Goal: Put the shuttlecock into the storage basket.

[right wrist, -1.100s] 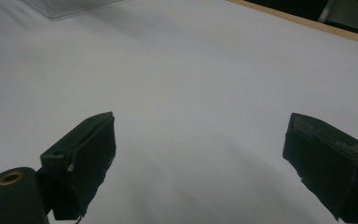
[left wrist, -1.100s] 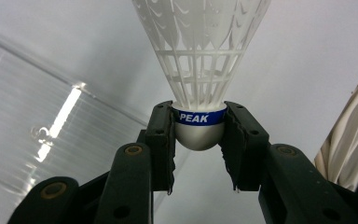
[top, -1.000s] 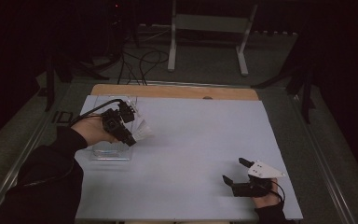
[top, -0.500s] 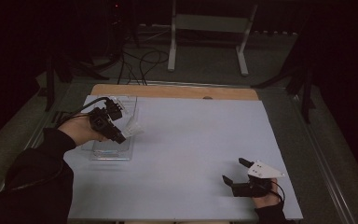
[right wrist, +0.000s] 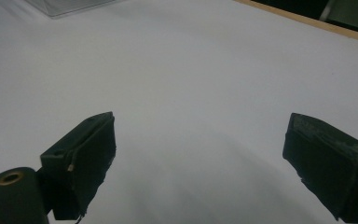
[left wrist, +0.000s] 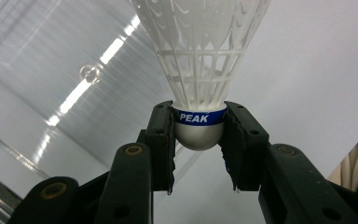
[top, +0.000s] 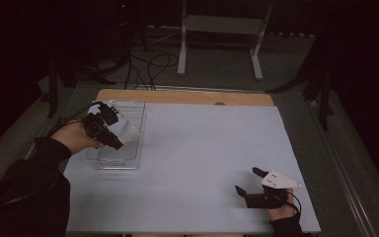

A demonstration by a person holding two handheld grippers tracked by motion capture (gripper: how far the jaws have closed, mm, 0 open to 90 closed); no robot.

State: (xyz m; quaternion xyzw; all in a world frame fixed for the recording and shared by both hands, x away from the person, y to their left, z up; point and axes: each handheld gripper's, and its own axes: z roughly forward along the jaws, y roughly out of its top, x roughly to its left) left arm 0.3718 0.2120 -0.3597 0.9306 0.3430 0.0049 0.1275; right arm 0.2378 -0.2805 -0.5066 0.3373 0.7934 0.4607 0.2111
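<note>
At the left of the table, your left gripper (top: 109,134) is clamped on the rounded cork base of a white shuttlecock (left wrist: 200,70), its jaws pressing just below the blue band; the skirt points away from you, above the clear plastic tray (top: 128,160) lying on the white table (top: 207,148). At the right near edge, your right gripper (top: 249,181) rests low, its jaws wide apart and empty.

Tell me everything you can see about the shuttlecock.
The shuttlecock is white, with a netted, plastic-looking skirt and a rounded pale cap. A blue band around the cap reads "PEAK". The left gripper holds it by the cap, one jaw pressing each side, skirt pointing away from the camera. It hangs above the clear box at the table's left side.
</note>
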